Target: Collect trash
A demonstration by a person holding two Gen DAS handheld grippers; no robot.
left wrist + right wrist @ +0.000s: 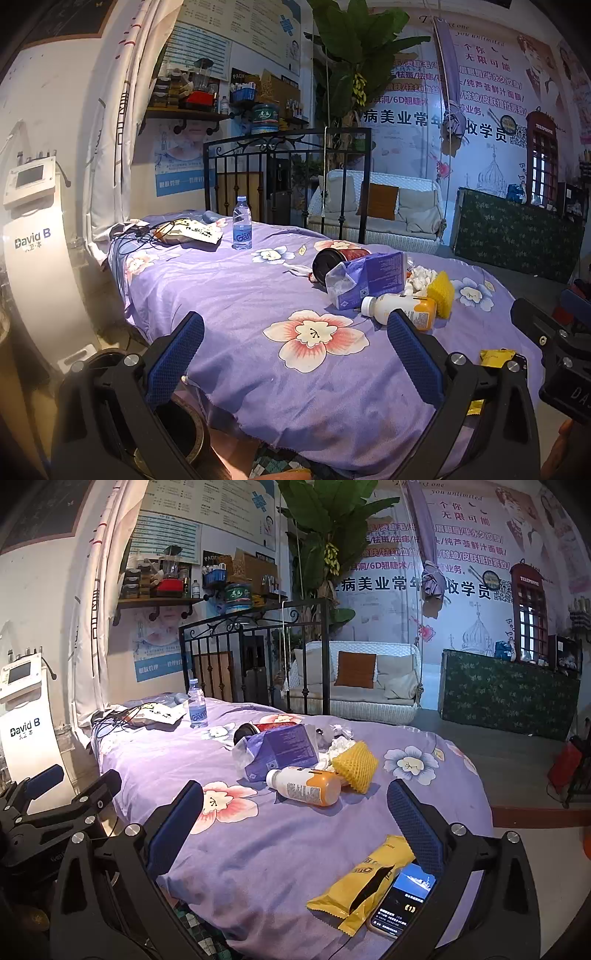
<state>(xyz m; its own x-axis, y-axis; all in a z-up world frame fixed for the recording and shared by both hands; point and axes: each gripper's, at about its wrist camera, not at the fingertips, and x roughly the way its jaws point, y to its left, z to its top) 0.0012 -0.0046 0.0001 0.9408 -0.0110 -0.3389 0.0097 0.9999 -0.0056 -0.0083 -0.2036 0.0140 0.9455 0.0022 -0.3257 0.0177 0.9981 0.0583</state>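
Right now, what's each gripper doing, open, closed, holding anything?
Left gripper: open, holding nothing, above the purple floral bedsheet.
Right gripper: open, holding nothing.

— What can't you make out on the bed?

— The dark cup point(246, 734) lies mostly behind the purple tissue pack point(280, 747); only its mouth shows. The crumpled tissue point(341, 745) is half hidden by the yellow foam net point(356, 766).

— And nearer?

— In the left wrist view the yellow wrapper point(495, 357) is largely behind the gripper finger. In the right wrist view, a finger covers one corner of the phone point(402, 901), and its screen text is too small to read.
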